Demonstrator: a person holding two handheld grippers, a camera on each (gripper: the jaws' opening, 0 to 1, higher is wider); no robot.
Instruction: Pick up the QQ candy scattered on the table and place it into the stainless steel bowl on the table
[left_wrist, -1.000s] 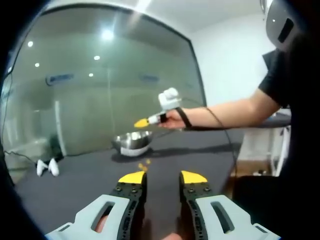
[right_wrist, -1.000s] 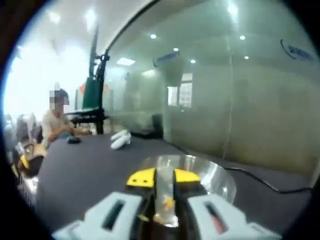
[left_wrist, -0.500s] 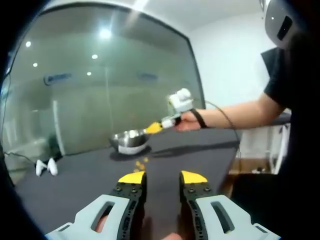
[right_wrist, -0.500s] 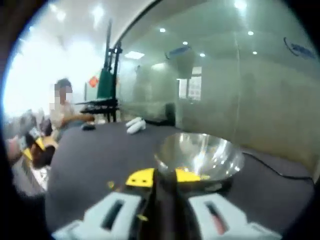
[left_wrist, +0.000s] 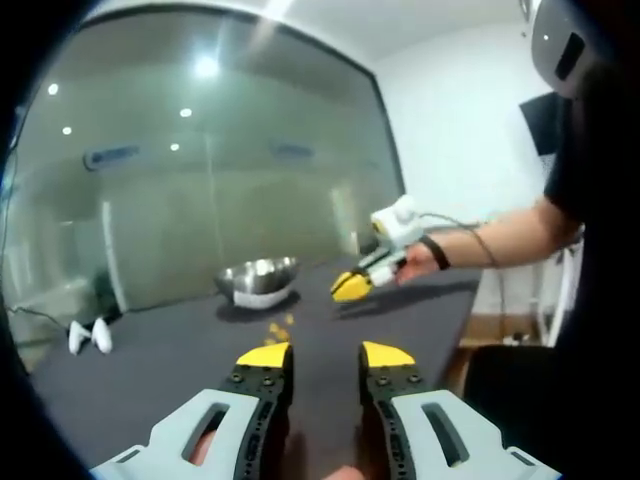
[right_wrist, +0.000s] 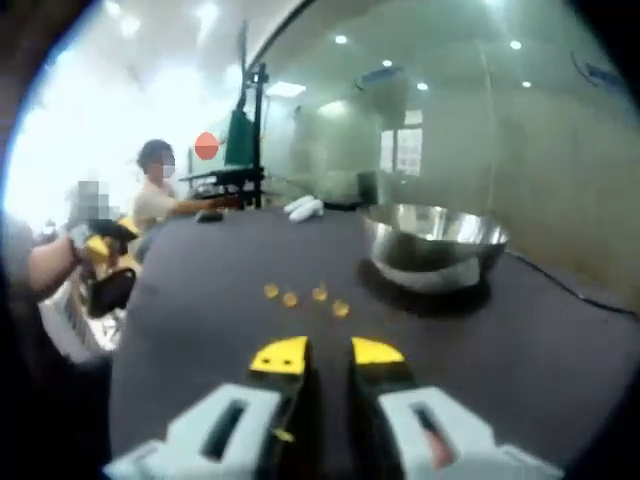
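The stainless steel bowl (left_wrist: 258, 280) (right_wrist: 435, 243) stands on the dark table (left_wrist: 150, 370) (right_wrist: 200, 330). Several yellow candies (left_wrist: 278, 330) (right_wrist: 305, 297) lie loose on the table in front of it. My left gripper (left_wrist: 325, 356) hangs low over the near table, open, with nothing between its jaws. My right gripper (right_wrist: 329, 354) is narrowly open and empty, short of the candies with the bowl ahead to the right. In the left gripper view the right gripper (left_wrist: 352, 287) is to the right of the bowl, held by a hand. The left gripper (right_wrist: 100, 255) shows at the far left of the right gripper view.
Two white objects (left_wrist: 85, 335) (right_wrist: 305, 207) lie at the far side of the table. A cable (right_wrist: 585, 292) runs behind the bowl. A glass wall (left_wrist: 200, 200) backs the table. A person (right_wrist: 155, 195) sits beyond the far end.
My right gripper has drawn back from over the bowl, moved to the right of it and come lower; the candies on the table now lie ahead of it. The left gripper has stayed put.
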